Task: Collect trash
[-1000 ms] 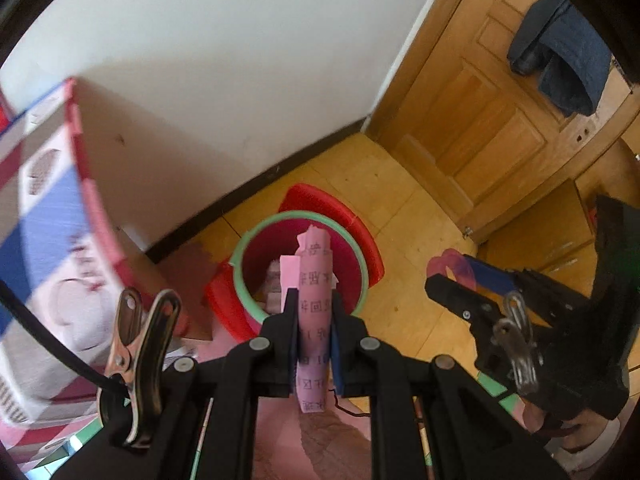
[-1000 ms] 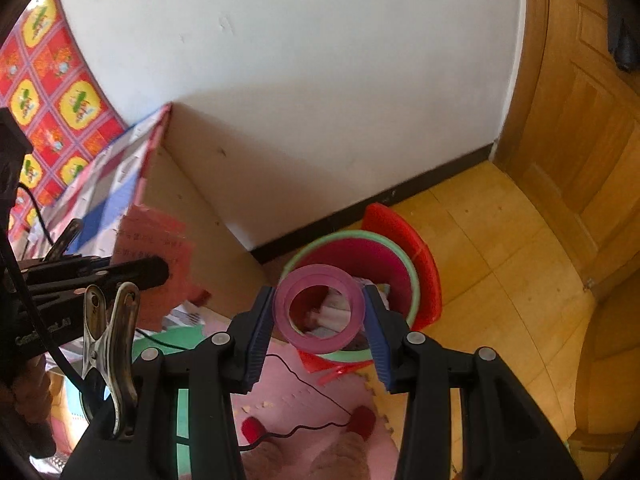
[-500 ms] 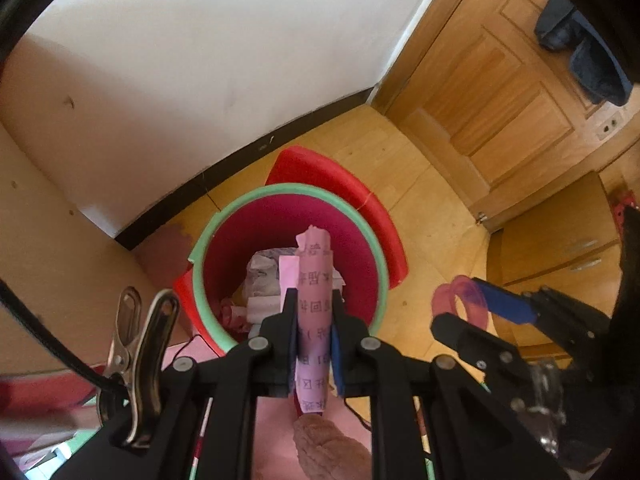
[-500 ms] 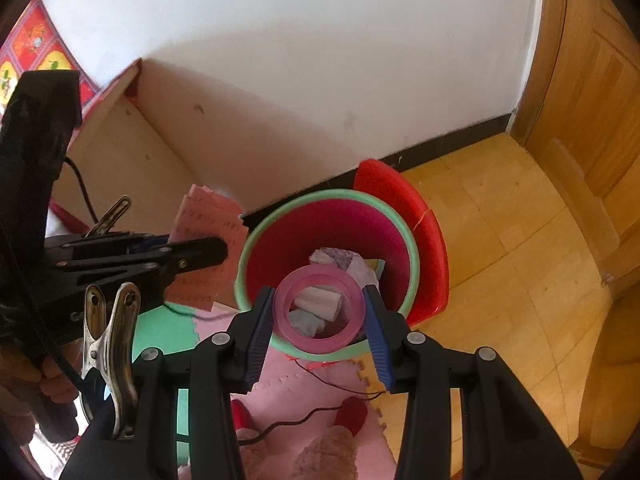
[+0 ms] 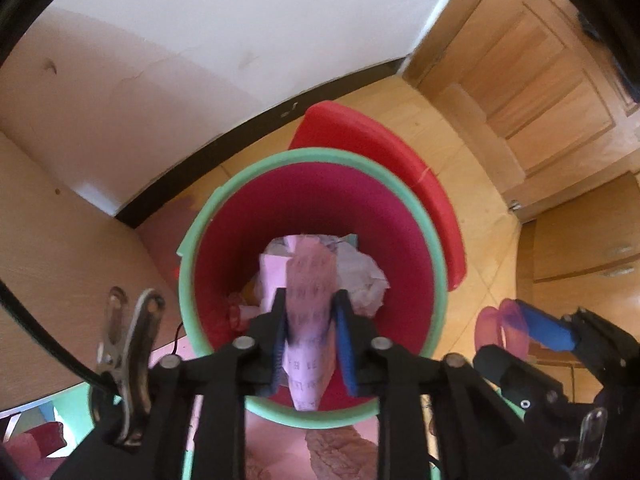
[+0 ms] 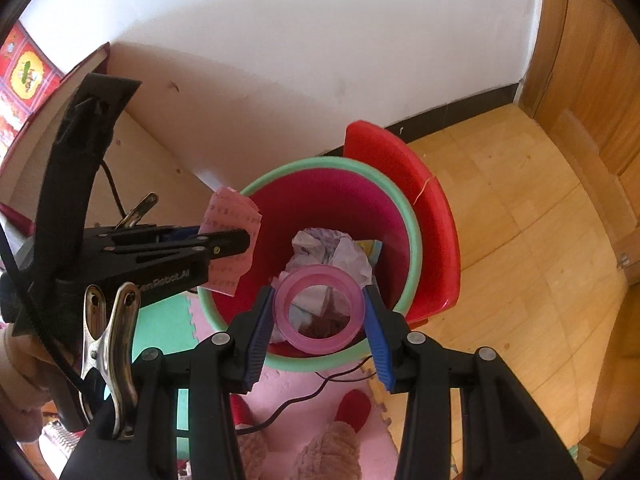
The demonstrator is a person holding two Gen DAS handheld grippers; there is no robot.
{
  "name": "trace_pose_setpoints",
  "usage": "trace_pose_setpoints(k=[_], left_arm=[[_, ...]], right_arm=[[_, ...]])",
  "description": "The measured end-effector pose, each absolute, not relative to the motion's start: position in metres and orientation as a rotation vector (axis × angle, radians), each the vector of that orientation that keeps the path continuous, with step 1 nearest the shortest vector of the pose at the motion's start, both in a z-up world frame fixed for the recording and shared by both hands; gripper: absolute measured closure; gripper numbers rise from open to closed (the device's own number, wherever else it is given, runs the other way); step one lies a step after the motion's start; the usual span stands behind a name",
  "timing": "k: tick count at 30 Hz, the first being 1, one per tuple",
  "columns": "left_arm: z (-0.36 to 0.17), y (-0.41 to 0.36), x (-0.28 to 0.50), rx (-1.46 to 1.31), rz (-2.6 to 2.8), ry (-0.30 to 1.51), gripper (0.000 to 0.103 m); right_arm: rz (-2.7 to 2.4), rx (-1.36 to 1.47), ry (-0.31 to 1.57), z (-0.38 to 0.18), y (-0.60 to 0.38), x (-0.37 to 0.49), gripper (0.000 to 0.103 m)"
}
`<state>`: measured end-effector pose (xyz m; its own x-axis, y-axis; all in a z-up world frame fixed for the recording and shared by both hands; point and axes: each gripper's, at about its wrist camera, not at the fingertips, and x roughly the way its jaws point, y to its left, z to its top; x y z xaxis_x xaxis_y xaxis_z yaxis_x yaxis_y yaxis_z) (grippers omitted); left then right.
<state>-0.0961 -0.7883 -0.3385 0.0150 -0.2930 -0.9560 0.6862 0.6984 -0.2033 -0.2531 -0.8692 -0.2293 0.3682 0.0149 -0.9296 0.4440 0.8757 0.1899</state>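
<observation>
Your left gripper [image 5: 310,334], jaws just opening, has the pink paper slip [image 5: 310,308] between them, long axis vertical at lower centre, above the bin [image 5: 434,248]. Your right gripper [image 6: 318,308] clamps the pink ring [image 6: 318,308].

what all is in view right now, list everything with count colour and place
bin: 1, red inside with green rim, on the floor by the wall
lid: 1, red, standing behind the bin
crumpled trash: several pieces, mostly white, inside the bin
paper slip: 1, pink with print, between the left jaws over the bin
tape ring: 1, pink, clamped in the right jaws over the bin
foam mat: pink and green tiles, under the bin's near side
door: 1, wooden, right
left gripper: 1, black, jaws just been opening
right gripper: 1, black, blue pads
</observation>
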Motion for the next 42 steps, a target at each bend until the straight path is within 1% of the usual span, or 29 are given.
trace_pose_setpoints(k=[1, 6, 19, 21, 23, 31, 42], left_arm=[[-0.341, -0.789, -0.095, 0.362, -0.783, 1.360, 0.072], [-0.345, -0.787, -0.092, 0.375, -0.772, 1.382, 0.064], [-0.342, -0.774, -0.085, 0.357, -0.722, 1.399, 0.064], [-0.341, -0.772, -0.085, 0.355, -0.719, 1.398, 0.064], [-0.339, -0.770, -0.085, 0.350, -0.719, 1.397, 0.064], [-0.325, -0.766, -0.090, 0.350, -0.733, 1.377, 0.064], [-0.280, -0.748, -0.108, 0.316, -0.766, 1.342, 0.064]], right_arm=[[-0.285, 0.455, 1.176, -0.232, -0.870, -0.252, 0.059], [-0.279, 0.465, 1.189, -0.241, -0.873, -0.249, 0.059], [-0.246, 0.489, 1.181, -0.249, -0.867, -0.240, 0.057], [-0.251, 0.462, 1.174, -0.246, -0.863, -0.239, 0.048], [-0.253, 0.442, 1.166, -0.245, -0.860, -0.239, 0.044], [-0.266, 0.424, 1.147, -0.234, -0.852, -0.244, 0.044], [-0.299, 0.413, 1.106, -0.200, -0.844, -0.258, 0.044]])
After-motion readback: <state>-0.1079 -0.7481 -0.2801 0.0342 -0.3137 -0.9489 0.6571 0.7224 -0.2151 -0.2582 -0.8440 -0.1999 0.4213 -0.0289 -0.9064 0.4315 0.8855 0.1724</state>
